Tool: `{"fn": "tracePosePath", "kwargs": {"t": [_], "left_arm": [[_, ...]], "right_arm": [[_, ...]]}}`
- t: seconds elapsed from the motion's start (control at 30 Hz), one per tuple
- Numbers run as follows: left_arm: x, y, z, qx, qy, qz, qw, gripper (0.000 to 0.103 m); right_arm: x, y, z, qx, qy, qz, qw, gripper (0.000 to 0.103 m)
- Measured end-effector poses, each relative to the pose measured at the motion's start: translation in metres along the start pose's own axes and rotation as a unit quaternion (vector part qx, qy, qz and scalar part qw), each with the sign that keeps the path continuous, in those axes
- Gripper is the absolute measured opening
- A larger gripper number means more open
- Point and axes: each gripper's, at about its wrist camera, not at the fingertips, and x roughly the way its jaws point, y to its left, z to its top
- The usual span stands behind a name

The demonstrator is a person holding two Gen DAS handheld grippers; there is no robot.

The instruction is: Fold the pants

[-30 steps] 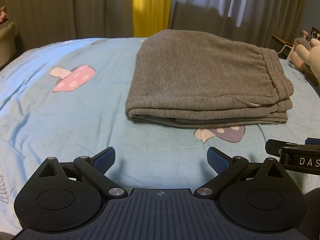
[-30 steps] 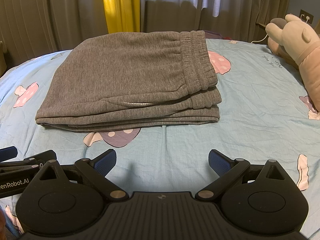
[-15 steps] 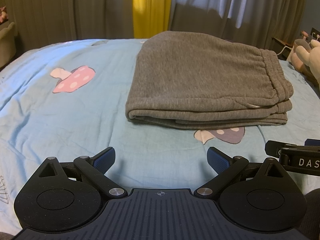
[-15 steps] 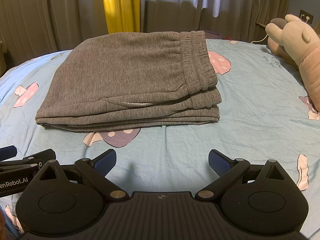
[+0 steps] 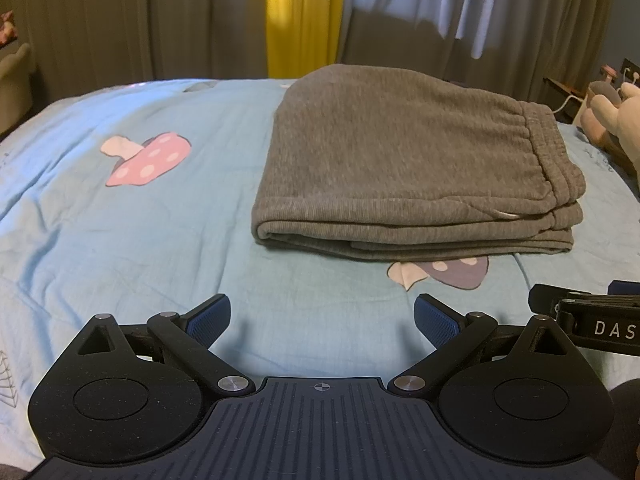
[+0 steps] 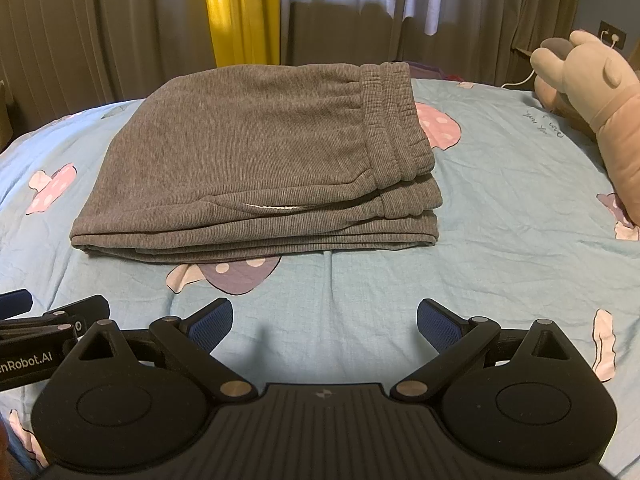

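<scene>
So the grey pants (image 6: 256, 168) are sitting folded into a neat flat stack on the light blue bedsheet (image 6: 480, 240), layers piled on top of each other with the folded edges facing the cameras. The elastic waistband (image 6: 396, 128) runs along the right end of the stack, and a thin white drawstring bit (image 6: 272, 208) peeks out of the front edge. A purple mushroom print (image 6: 240, 276) on the sheet pokes out from under the front of the pants, and a pink mushroom print (image 5: 148, 160) sits well to the left of them.

Both grippers are just short of the pants, on the near side, not touching them. The left gripper (image 5: 322, 314) has its blue-padded fingers (image 5: 210, 316) spread wide with only bare sheet between them. Same deal with the right gripper (image 6: 324, 316): fingers (image 6: 438, 324) wide apart, nothing pinched. The two sit side by side, each one catching the edge of the other in its own view.

Off to the right of the pants there's a pink-and-beige plush toy (image 6: 596, 92) lying on the bed, well clear of the stack. Behind the pants hang grey curtains (image 6: 100, 28) with a yellow curtain strip (image 6: 240, 8) in the middle.
</scene>
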Motion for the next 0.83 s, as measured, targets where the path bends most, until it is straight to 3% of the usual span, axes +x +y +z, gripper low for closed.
{"fn": "tracePosePath", "kwargs": {"t": [0.63, 0.83], "left_arm": [[-0.0024, 0.0011, 0.0004, -0.005, -0.003, -0.008, 1.0, 0.101], [-0.0067, 0.0016, -0.0017, -0.002, -0.021, -0.011, 0.9997, 0.101]], "right_arm": [[-0.0011, 0.0044, -0.0006, -0.009, -0.001, -0.009, 1.0, 0.099], [-0.0019, 0.0078, -0.0012, -0.015, -0.003, -0.015, 1.0, 0.099]]}}
